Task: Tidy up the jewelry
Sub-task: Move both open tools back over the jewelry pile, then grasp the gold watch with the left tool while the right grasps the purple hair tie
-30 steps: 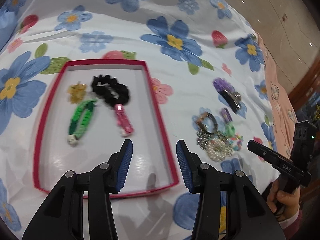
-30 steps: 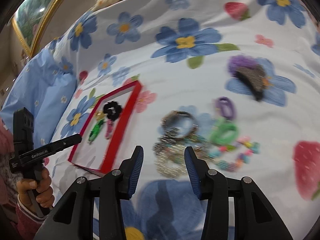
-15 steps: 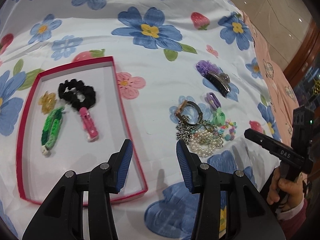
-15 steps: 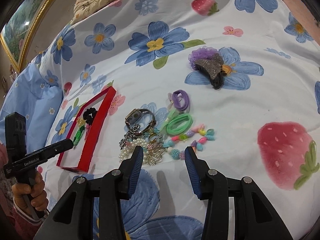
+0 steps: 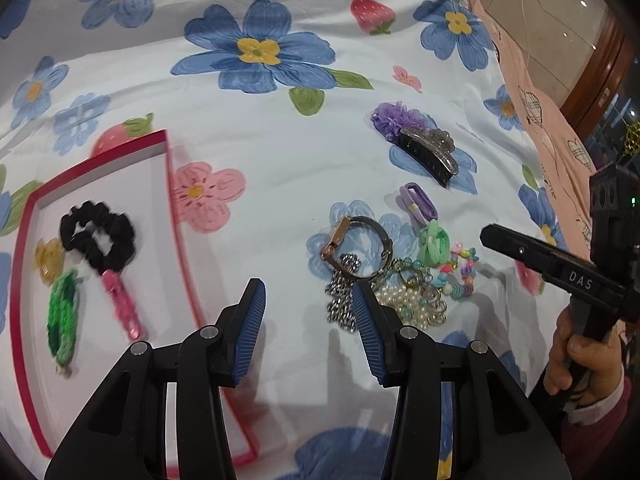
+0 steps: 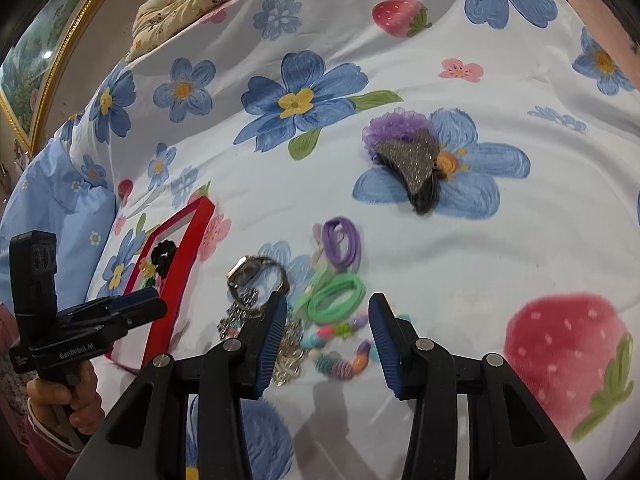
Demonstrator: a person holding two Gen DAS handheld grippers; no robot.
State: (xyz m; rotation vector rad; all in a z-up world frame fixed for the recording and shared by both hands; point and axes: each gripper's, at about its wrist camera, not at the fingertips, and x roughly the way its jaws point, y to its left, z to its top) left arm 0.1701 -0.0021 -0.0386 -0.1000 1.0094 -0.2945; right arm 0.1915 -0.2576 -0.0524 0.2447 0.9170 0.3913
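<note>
Four pieces lie in the red tray (image 5: 172, 184), the tangled pile (image 6: 280, 320) and claw clip (image 5: 428, 152) wait outside; both grippers (image 5: 306, 320) (image 6: 326, 336) gape empty

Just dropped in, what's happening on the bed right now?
A person holds two open, empty grippers over a flowered sheet. The red tray already holds a black scrunchie, a pink clip and a green bracelet. The right gripper hangs over the loose pile: watch, green hair ties, beads. The left gripper sits between tray and pile.
</note>
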